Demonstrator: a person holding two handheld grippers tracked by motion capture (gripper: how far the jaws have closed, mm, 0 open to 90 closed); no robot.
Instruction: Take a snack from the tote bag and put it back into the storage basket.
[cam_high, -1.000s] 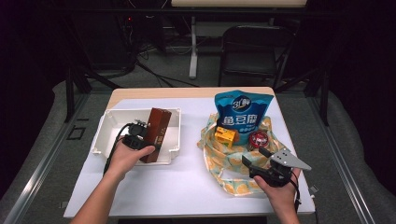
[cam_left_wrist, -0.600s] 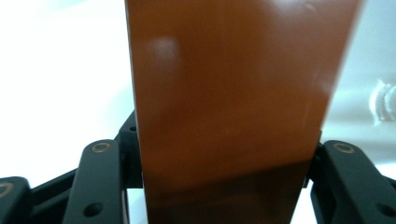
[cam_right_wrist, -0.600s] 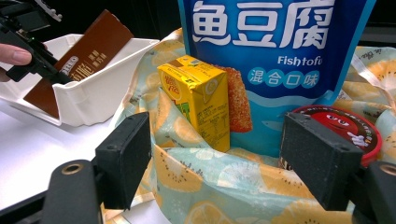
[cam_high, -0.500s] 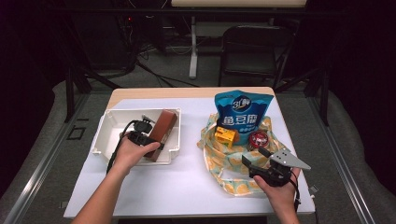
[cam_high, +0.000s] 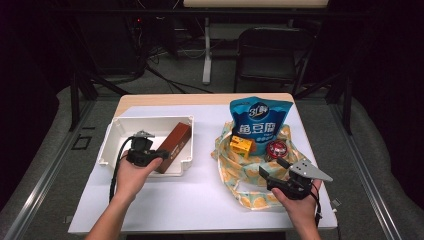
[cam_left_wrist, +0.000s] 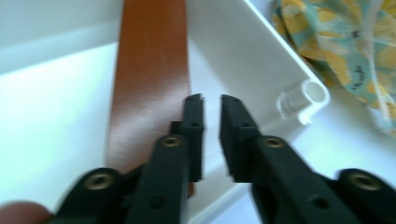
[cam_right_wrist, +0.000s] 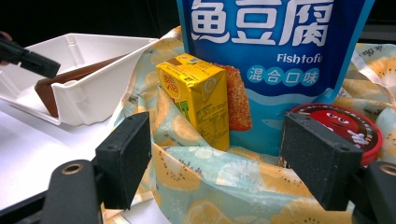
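Left hand-held gripper clenched, empty, beside brown box in white bin; right hand-held gripper released. Risk: catching the box edge, tipping it out.

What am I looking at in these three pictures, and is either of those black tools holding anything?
A person sits at a table with a hand-held two-jaw tool in each hand. The high view looks down from above; the other two come from cameras riding on each tool, looking along its black jaws.

The left tool is at a white bin with a brown box inside. Its jaws have just been closing and are nearly together, with nothing between them; the box lies beside them.

The right tool is open and empty, resting on a fruit-print cloth. On the cloth are a blue snack bag, a yellow carton and a red tin.
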